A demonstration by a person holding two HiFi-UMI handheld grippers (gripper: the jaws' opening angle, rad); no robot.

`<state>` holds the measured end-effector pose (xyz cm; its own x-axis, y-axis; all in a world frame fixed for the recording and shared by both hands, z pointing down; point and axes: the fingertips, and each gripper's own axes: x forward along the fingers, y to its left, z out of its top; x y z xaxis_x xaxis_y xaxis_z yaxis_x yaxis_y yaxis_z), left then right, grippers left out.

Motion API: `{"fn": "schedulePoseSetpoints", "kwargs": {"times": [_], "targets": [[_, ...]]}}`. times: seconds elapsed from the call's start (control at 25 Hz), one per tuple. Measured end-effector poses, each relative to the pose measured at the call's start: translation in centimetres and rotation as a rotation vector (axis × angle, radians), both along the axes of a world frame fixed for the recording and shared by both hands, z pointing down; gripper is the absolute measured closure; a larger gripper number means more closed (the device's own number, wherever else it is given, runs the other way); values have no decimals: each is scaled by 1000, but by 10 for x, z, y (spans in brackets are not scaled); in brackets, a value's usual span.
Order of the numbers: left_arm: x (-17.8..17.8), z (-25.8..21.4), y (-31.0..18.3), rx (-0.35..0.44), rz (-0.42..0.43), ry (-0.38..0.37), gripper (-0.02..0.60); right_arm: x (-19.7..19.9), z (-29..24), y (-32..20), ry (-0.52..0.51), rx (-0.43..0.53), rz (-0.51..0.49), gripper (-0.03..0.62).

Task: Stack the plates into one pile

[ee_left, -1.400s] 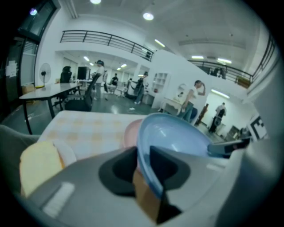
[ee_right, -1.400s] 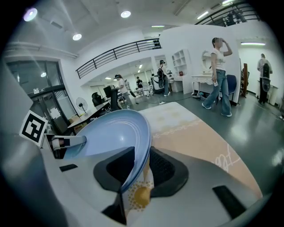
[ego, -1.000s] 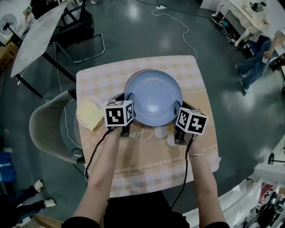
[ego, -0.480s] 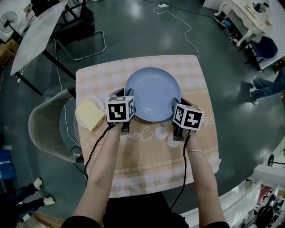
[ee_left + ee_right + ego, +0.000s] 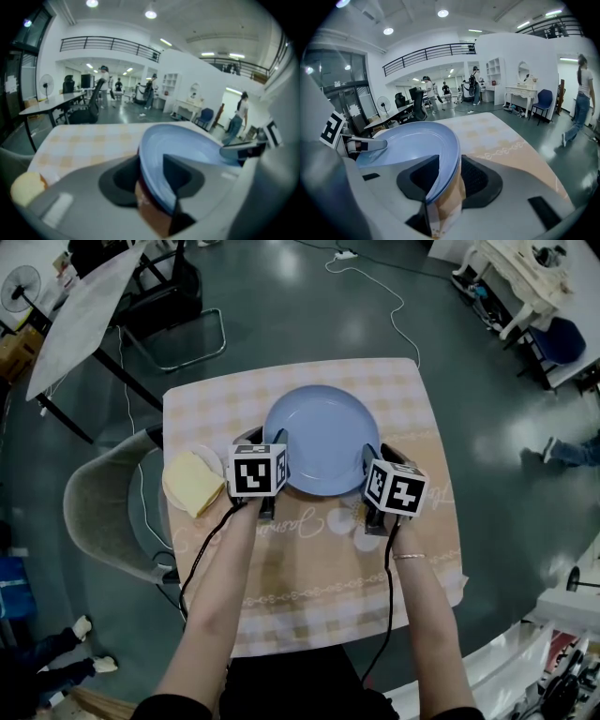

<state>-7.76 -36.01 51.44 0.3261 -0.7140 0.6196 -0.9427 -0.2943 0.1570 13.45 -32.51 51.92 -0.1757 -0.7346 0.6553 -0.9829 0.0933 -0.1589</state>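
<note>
I hold a claw in each hand, one on either side of the blue plate (image 5: 323,437). The plate lies flat on the surface (image 5: 319,587), midway between its left and right edges and closer to the far edge than to mine. Its shallow well shows only a soft sheen from the ceiling lights.

By the left edge, a pale yellow slab (image 5: 192,482) sits on what looks like a small white dish (image 5: 202,452).

My left claw (image 5: 151,171) straddles the plate's near-left rim. Its jaws have just been opening and now stand released. The rim runs between them, and a strip of cloth shows in the gap beside the left pad. Under the blue edge I see a darker, reddish band, and I cannot tell whether it is another plate.

My right claw (image 5: 449,176) straddles the near-right rim in the same way. Its jaws have also just been opening and are slack. The thin rim passes between the ribbed black pads, with cloth showing between it and the right pad.

The plate is round, smooth and glossy, with a thin raised lip. The cloth on the surface is matte, checked in peach and cream, with a pale scroll border near its edges. A grey moulded chair (image 5: 98,517) stands off the left edge.
</note>
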Motion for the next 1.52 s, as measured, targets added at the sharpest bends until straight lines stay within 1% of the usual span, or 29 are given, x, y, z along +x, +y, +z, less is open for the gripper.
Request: {"fn": "schedulePoseSetpoints", "kwargs": {"times": [0.12,0.28,0.44,0.6,0.68,0.8,0.92,1.04,1.24,1.44,1.52], "targets": [[2,1,0,2,11,-13,408,1,-4,0,-1,14,4,454],[3,2,1,18,29,-74,394,1,-10,5,13,34,9,454],[-6,2,0,26,2,-100,387,1,-16,10,15,53,10,454],[-13,-10,-3,80,-8,-145,387,4,-23,17,16,72,15,456],[-15,-20,0,100,-16,-130,397,5,-29,21,11,88,17,460],[-14,-40,6,147,-16,-111,441,4,-43,26,1,124,19,472],[-12,-58,14,191,-6,-97,469,0,-61,34,-4,168,13,489],[-12,-75,24,223,1,-76,483,-3,-80,43,-20,211,8,510],[-15,-101,46,277,15,-67,524,-8,-113,63,-43,290,4,550],[-23,-124,72,328,12,-54,571,-12,-142,88,-55,368,-1,582],[-27,-133,85,351,14,-49,572,-14,-153,100,-65,399,-6,588]]}}
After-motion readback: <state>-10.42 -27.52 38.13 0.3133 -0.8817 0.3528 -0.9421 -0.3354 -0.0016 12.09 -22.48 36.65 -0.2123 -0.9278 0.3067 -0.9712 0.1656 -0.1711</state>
